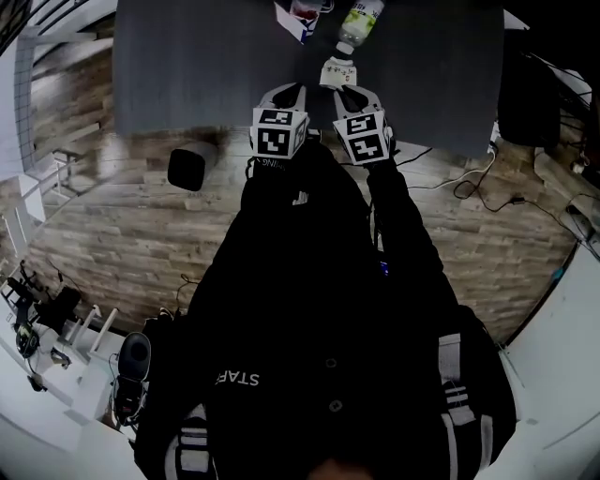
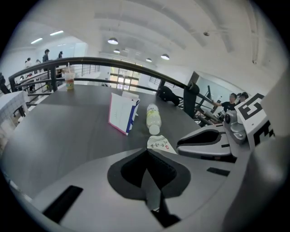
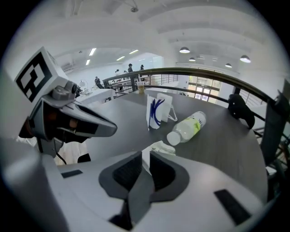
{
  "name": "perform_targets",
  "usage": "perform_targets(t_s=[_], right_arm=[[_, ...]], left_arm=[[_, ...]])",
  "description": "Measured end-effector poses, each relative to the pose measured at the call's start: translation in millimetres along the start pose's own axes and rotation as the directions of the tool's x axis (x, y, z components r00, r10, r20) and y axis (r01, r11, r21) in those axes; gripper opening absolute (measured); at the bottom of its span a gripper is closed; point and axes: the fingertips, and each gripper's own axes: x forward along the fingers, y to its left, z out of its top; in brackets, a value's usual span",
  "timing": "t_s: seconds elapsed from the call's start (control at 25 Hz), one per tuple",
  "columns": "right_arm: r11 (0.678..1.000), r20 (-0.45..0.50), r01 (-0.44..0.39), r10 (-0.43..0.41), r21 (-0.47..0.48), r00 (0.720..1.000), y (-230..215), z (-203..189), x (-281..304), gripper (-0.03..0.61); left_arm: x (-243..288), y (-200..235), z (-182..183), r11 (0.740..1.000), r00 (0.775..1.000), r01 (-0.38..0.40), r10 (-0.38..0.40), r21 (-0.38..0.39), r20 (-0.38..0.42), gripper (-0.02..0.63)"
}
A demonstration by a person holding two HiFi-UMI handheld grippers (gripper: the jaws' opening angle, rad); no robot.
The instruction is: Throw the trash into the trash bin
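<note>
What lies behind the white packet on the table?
A plastic bottle lies on its side behind the white packet, cap end towards it; a white carton stands left of it. The left gripper covers the packet's near edge.

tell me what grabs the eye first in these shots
The left tongs and right tongs, each topped by a marker cube, hang side by side over the near edge of the dark table. Just past their tips lies a small white packet, with a plastic bottle on its side beyond it. A dark bin stands on the wood floor to the left, just off the table.
</note>
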Motion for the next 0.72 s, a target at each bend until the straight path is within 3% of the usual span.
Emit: perform_targets(t_s=[0.08, 0.44, 0.56, 0.72], right_arm=[[1.0, -0.03, -0.014, 0.013, -0.026, 0.999, -0.5, -2.8, 7.8, 0.075], [0.976, -0.145, -0.036, 0.004, -0.217, 0.989, -1.9, -18.4, 38.9, 0.084], [0.95, -0.177, -0.035, -0.022, -0.311, 0.984, -0.2, -23.3, 45.5, 0.084], [0.892, -0.204, -0.027, -0.074, -0.452, 0.976, 3.4, -30.1, 53.2, 0.084]], left_arm=[[5.8, 3.7, -4.6, 1.0, 1.0, -0.002, 0.001, -0.018, -0.02, 0.003], [21.2, 16.9, -17.3, 0.998, 0.997, -0.017, 0.012, -0.066, -0.074, 0.003], [19.1, 20.7, -17.6, 0.997, 0.997, -0.031, 0.026, -0.067, -0.068, 0.003], [15.0, 25.1, -21.8, 0.996, 0.997, -0.045, 0.04, -0.075, -0.065, 0.003]])
